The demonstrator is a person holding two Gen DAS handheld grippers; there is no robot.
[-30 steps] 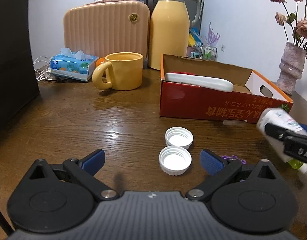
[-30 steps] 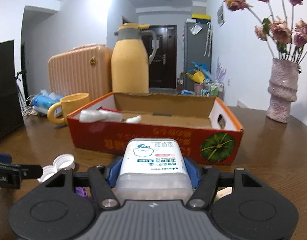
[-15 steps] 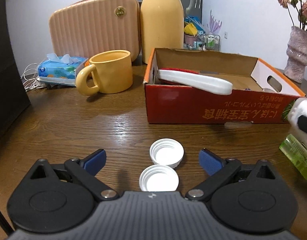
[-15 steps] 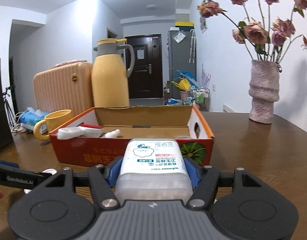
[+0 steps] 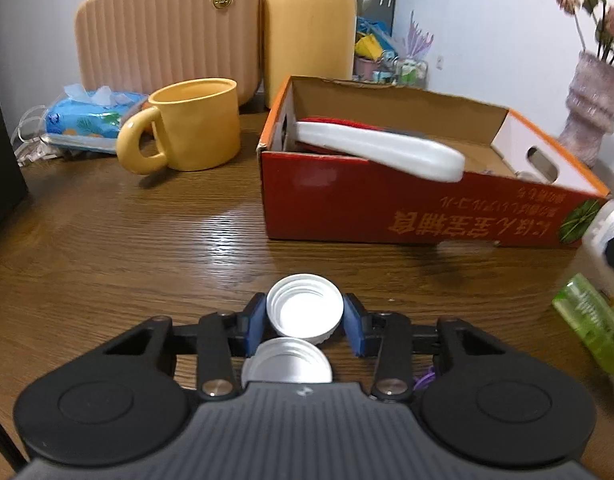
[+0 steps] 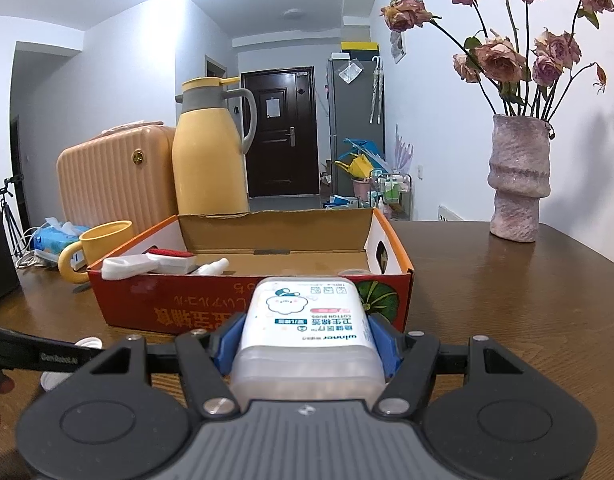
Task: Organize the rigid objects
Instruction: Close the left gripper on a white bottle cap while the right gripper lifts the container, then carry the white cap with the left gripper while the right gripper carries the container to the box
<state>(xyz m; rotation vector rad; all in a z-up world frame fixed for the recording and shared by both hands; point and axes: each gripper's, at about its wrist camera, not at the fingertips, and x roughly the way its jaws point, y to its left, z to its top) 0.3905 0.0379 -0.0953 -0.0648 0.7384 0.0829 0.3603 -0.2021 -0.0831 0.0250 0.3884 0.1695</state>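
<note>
Mug [image 5: 195,124] left of box [image 5: 387,208]

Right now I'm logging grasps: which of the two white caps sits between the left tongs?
The farther white cap, open side up; the blue pads flank it. The nearer cap lies behind them.

This is a lived-in home, likely a flat's dining area. A wooden worktop [image 6: 507,288] carries a vase of dried roses [image 6: 517,184], a yellow thermos jug [image 6: 211,160], a matching mug [image 5: 195,124] and a tissue pack [image 5: 91,114]. A ribbed peach suitcase [image 5: 167,28] stands behind them. Beyond, a hallway leads to a dark front door [image 6: 281,132], beside a grey fridge [image 6: 353,112] with umbrellas hanging on it and a small trolley of bottles [image 6: 393,190].
</note>
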